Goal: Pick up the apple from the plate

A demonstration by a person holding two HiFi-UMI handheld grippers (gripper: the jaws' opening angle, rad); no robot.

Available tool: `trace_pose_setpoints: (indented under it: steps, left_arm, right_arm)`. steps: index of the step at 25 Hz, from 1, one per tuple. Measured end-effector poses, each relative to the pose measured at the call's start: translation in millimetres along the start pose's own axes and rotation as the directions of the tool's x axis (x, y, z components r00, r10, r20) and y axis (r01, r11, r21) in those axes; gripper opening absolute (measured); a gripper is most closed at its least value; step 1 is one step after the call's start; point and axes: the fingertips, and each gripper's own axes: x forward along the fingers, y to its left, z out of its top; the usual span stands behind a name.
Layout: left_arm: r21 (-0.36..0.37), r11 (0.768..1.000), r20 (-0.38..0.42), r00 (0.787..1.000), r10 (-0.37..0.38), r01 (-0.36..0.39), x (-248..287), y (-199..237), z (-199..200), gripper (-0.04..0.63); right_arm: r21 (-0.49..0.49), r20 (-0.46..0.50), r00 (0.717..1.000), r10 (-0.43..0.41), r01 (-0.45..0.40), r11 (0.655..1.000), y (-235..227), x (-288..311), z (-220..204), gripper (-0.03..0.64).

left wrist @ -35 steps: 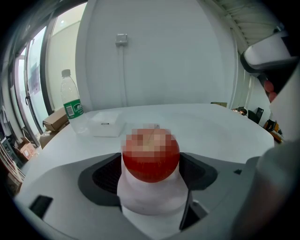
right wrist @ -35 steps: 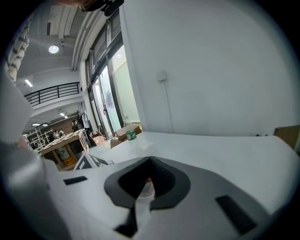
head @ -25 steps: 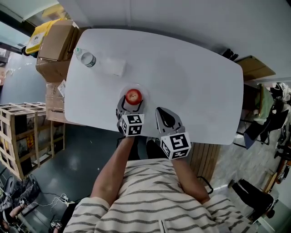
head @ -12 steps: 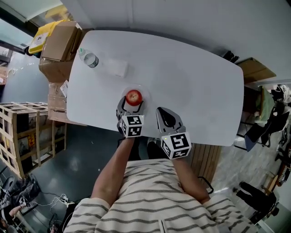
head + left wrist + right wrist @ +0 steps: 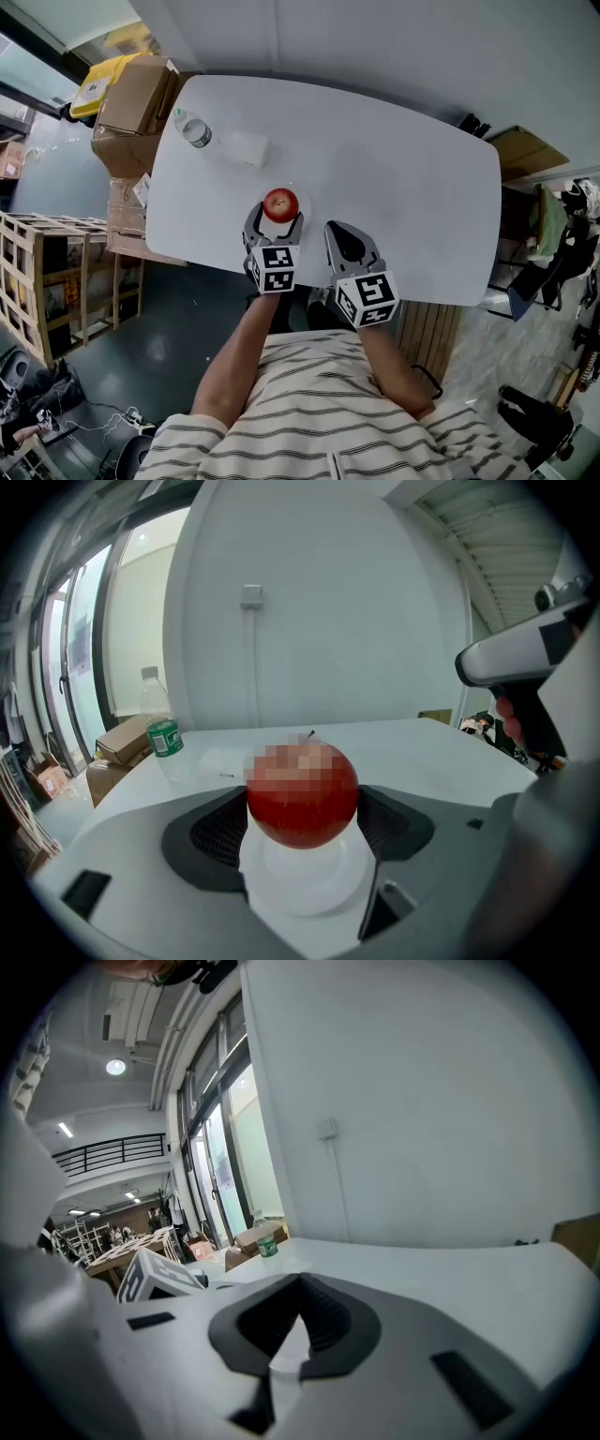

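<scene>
Apple [image 5: 302, 794], red with a short stem, sits over a small white plate [image 5: 302, 897] near the front edge of the white surface [image 5: 403, 169]. Whether its underside touches the plate cannot be told. The left tongs [image 5: 302, 810] reach in from the person's side and are closed on the apple, one dark ribbed pad against each flank. The plate shows in the gap below the fruit.

Just beside them, to the right, the right tongs [image 5: 300, 1283] hover low over bare surface. Their tips are together, with only a thin wedge of white showing between the pads and nothing held.

Farther back toward the left corner of the surface, a clear plastic bottle [image 5: 194, 131] with a green label stands upright. A small pale object [image 5: 247, 147] lies near it, too faint to identify. Both are well apart from the plate.

Off the left end of the surface, cardboard boxes [image 5: 136, 94] are stacked. A wooden crate [image 5: 47, 281] stands on the dark floor below them.
</scene>
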Motion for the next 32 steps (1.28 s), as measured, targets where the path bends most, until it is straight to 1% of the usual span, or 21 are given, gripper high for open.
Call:
trace_pose_setpoints:
  steps: [4, 9, 12, 16, 24, 27, 32]
  left_arm:
    - [-0.014, 1.0, 0.031, 1.0, 0.004, -0.004, -13, 2, 16, 0.377]
    - [-0.033, 0.999, 0.07, 0.998, 0.004, -0.002, -35, 3, 38, 0.377]
    - [-0.04, 0.999, 0.095, 0.995, 0.004, 0.0, -49, 3, 50, 0.376]
    - [-0.069, 0.998, 0.126, 0.992, 0.004, 0.004, -65, 5, 64, 0.376]
    - [-0.058, 0.998, 0.196, 0.981, -0.001, 0.013, -89, 3, 98, 0.374]
    - [-0.049, 0.999, 0.222, 0.975, 0.002, 0.009, -97, 2, 110, 0.374]
    - [-0.045, 0.999, 0.25, 0.968, 0.004, 0.007, -109, 3, 128, 0.373]
  right_arm:
    - [-0.008, 0.025, 1.0, 0.008, -0.008, 1.0, 4, -4, 12, 0.012]
    - [-0.014, 0.056, 0.996, 0.063, -0.062, 0.998, 15, -10, 27, 0.012]
    - [-0.019, 0.071, 0.995, 0.065, -0.064, 0.998, 18, -13, 35, 0.014]
    - [-0.026, 0.089, 0.993, 0.074, -0.072, 0.997, 22, -17, 45, 0.014]
    - [-0.029, 0.139, 0.988, 0.065, -0.062, 0.998, 22, -29, 66, 0.014]
    - [-0.024, 0.147, 0.986, 0.074, -0.071, 0.997, 23, -32, 72, 0.014]
    - [-0.023, 0.165, 0.984, 0.073, -0.07, 0.997, 23, -35, 82, 0.014]
